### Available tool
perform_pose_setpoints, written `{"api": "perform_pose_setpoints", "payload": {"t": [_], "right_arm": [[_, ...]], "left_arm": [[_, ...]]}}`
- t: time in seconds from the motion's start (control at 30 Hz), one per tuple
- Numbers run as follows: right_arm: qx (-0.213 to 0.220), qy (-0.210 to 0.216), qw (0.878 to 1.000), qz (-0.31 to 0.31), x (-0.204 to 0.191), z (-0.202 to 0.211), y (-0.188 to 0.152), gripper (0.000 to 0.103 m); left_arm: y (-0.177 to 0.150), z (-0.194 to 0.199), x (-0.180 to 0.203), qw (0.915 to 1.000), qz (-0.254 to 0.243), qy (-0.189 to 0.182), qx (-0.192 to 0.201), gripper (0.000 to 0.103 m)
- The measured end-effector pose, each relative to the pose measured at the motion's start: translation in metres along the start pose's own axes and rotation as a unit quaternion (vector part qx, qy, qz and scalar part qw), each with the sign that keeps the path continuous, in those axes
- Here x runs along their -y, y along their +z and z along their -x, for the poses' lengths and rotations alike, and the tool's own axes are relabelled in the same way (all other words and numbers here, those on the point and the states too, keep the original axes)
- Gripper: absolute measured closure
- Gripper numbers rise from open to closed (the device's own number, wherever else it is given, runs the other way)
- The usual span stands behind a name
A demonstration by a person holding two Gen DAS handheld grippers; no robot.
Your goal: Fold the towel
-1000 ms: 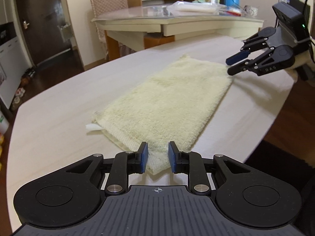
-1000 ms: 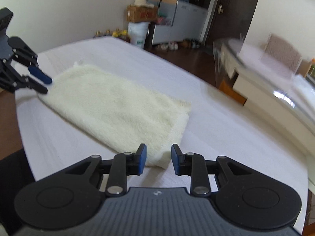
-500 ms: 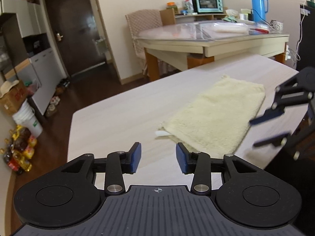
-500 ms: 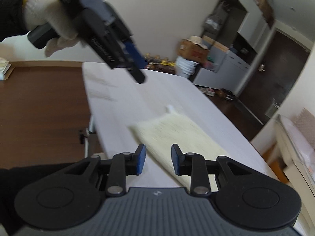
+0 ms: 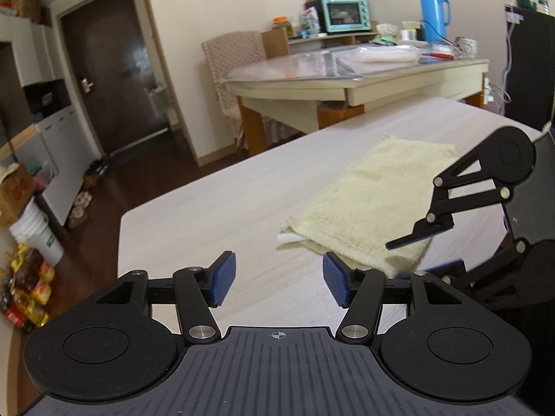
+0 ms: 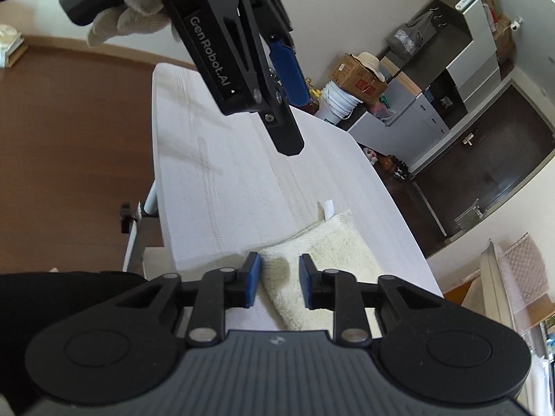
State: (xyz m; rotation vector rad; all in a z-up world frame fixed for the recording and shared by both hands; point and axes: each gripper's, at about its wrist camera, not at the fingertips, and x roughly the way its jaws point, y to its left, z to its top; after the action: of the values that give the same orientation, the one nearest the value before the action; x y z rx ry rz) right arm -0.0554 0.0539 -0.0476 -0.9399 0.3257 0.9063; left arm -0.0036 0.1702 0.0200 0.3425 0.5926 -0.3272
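Towel [image 5: 378, 201] lies folded on the table [image 5: 215, 208]. Left gripper [image 5: 279, 282] has just been opening, empty; right gripper [image 6: 279, 284], just closing, straddles the towel's corner unpinched. Only the right view shows the gloved hand [image 6: 125, 10].

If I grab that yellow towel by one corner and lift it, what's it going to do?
The towel looks like soft, thick terry, so it will probably droop. It lies folded in layers on the table, so lifting one corner likely peels them apart. Its fuzzy pile should resist slipping from the pads.

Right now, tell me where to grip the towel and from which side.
Grip the towel at a corner of its near short end, coming in low from the table edge. It lies flat in folded layers, so a pinch across that thick edge probably catches every layer; the flat middle offers no purchase.
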Motion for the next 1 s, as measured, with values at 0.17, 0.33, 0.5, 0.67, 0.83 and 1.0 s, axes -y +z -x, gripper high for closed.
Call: {"api": "perform_pose_setpoints", "payload": {"t": [0.17, 0.33, 0.5, 0.67, 0.83, 1.0], "right_arm": [[0.01, 0.024, 0.999, -0.048, 0.014, 0.001, -0.003, 0.094], [0.046, 0.092, 0.982, -0.156, 0.06, 0.037, -0.016, 0.094], [0.072, 0.132, 0.965, -0.214, 0.096, 0.074, -0.031, 0.094], [0.08, 0.156, 0.959, -0.221, 0.107, 0.098, -0.045, 0.094], [0.069, 0.173, 0.958, -0.216, 0.098, 0.105, -0.06, 0.094], [0.075, 0.167, 0.959, -0.215, 0.076, 0.11, -0.074, 0.084]], "left_arm": [[-0.008, -0.005, 0.008, 0.9978, -0.066, -0.007, 0.002, 0.034], [-0.011, -0.014, 0.029, 0.9877, -0.155, -0.019, 0.009, 0.033], [-0.012, -0.025, 0.059, 0.9671, -0.25, -0.04, 0.021, 0.033], [-0.013, -0.026, 0.082, 0.9448, -0.315, -0.078, 0.046, 0.047], [-0.013, -0.022, 0.093, 0.9252, -0.353, -0.139, 0.016, 0.096], [-0.009, -0.024, 0.092, 0.9276, -0.335, -0.164, -0.014, 0.096]]}}
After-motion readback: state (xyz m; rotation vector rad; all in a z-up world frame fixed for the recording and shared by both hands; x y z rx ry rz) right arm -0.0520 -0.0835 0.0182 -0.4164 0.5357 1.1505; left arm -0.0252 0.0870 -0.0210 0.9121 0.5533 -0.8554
